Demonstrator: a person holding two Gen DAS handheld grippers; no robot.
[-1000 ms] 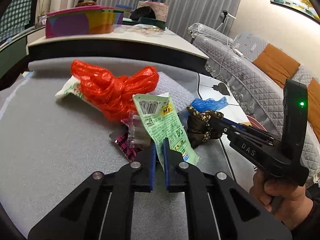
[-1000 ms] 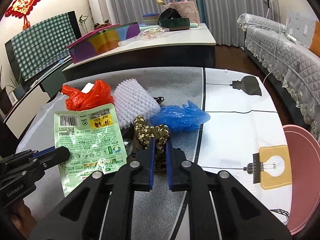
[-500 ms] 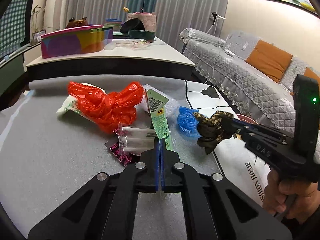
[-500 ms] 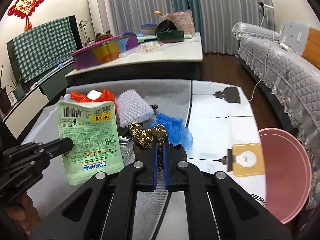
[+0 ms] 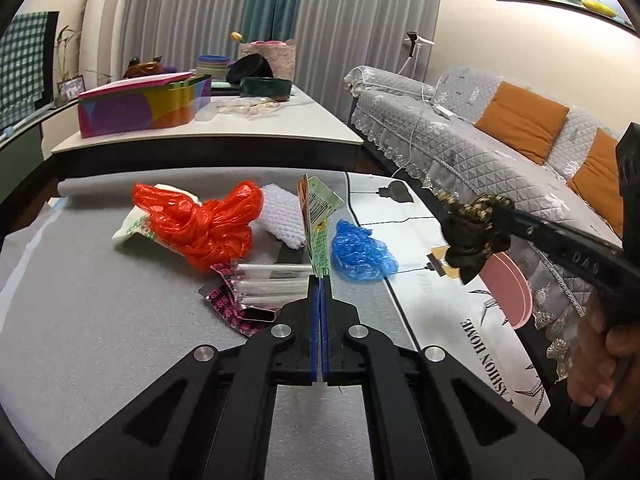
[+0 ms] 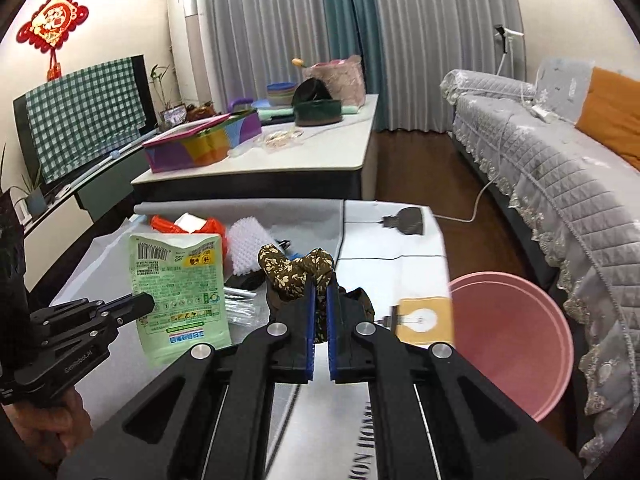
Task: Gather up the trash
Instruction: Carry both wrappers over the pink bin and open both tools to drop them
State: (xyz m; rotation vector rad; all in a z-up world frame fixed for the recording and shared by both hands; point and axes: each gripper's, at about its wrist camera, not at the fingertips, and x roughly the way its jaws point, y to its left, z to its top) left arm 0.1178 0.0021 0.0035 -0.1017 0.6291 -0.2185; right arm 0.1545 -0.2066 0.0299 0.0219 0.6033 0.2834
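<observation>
On the low table (image 5: 100,320), grey mat to its left half, white printed cloth (image 5: 452,312) to its right; the mat's far edge is a rolled lip, and the near part of the mat is bare.

- Trash heap, mid-table: red plastic bag (image 5: 200,220), white bubble wrap (image 5: 282,216), blue plastic bag (image 5: 362,250), clear wrapper (image 5: 268,284) lying over a pink patterned packet (image 5: 224,304). All touching or just beside one another.
- Pink basin (image 6: 508,340): off the table's right edge, between table and grey quilted sofa (image 6: 560,184); open floor beyond it.
- Second table (image 6: 312,152): behind, well apart, loaded with a multicoloured box (image 6: 200,148) and bowls.
- Left gripper (image 5: 320,280): jaws fully closed, pinching the lower edge of a green snack pouch (image 6: 180,288), which hangs upright, lifted clear of the mat.
- Right gripper (image 6: 319,280): jaws nearly closed, clamped on a brown floral cloth scrunchie (image 6: 294,270), held in the air over the white cloth, near the table's right edge.
</observation>
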